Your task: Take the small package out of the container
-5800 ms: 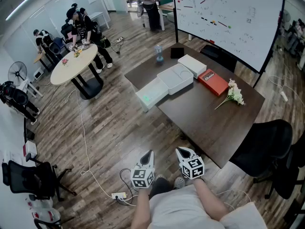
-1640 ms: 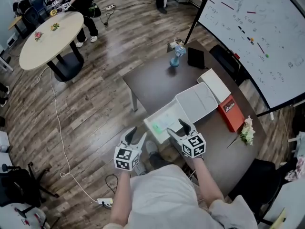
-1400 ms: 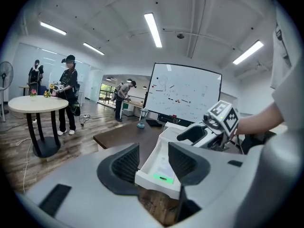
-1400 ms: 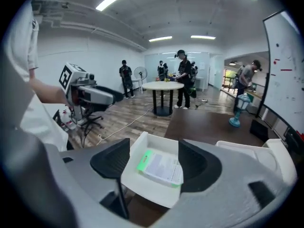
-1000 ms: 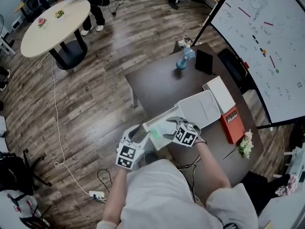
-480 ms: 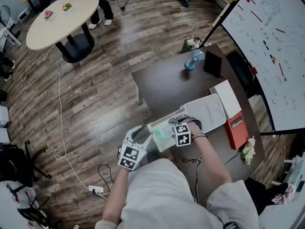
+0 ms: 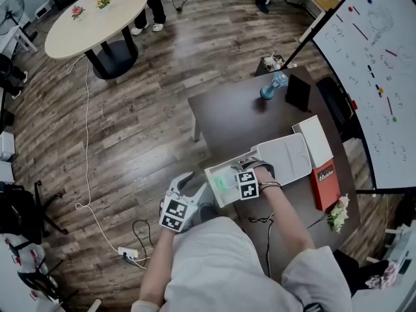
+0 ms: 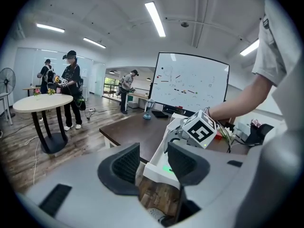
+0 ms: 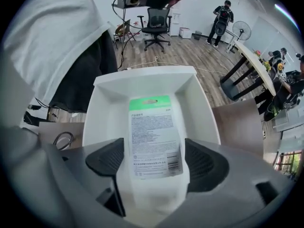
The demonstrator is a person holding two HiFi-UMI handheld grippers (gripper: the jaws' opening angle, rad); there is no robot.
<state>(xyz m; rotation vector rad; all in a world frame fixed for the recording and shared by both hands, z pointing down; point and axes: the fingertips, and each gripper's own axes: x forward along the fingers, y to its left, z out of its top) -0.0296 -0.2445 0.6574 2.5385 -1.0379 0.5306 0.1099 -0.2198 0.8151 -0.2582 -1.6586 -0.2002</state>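
A: R gripper [image 9: 156, 161]?
B: Jaws wide, just been opening; small package [image 9: 153, 137] btwn them, not pinched, flat in white container [image 9: 202, 108], frame centre.
A: L gripper [image 8: 152, 165]?
B: Open, empty, lower left of container in head view.

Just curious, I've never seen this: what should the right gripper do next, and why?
Probably close on the small package: the right gripper has just opened its fingers wide, and they straddle it in the container without pressing it.

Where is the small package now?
In the right gripper view the small package lies inside the white container, between the jaws of the right gripper; they have just been opening without pressing it. The container sits at the near edge of the table.
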